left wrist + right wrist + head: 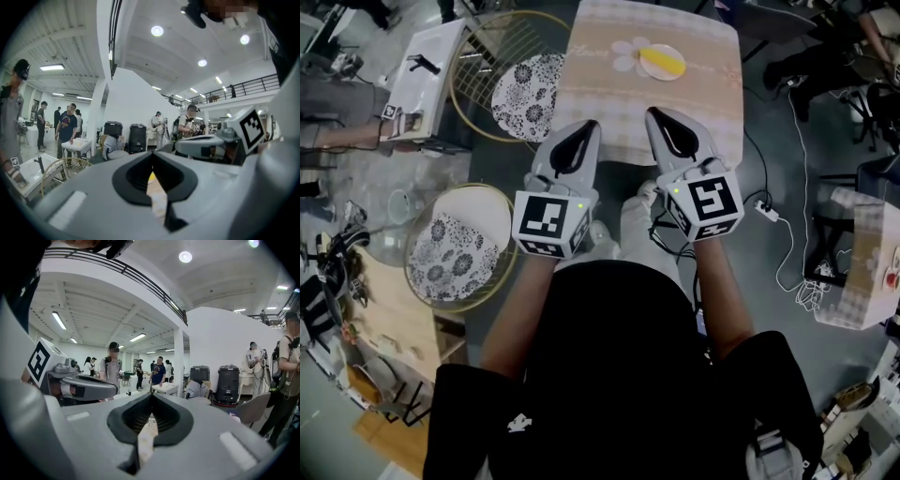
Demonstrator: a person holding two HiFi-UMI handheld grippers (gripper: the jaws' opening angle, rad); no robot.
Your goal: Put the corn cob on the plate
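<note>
In the head view, a yellow corn cob [662, 62] lies on a small round plate [675, 75] at the far middle of a table with a pale checked cloth [609, 103]. My left gripper [589, 125] and right gripper [652, 112] are held side by side over the table's near edge, short of the plate. Both are shut with nothing between the jaws. The left gripper view shows its jaws [152, 153] meeting at the tip, with a sliver of yellow and cloth behind the gap. In the right gripper view its jaws [151, 395] are likewise closed.
Two round wicker chairs with patterned cushions [528, 84] [455, 246] stand left of the table. A white side table [431, 70] sits further left. A power strip with cables [766, 211] lies on the floor at the right, near another clothed table [862, 272]. Several people stand in the hall.
</note>
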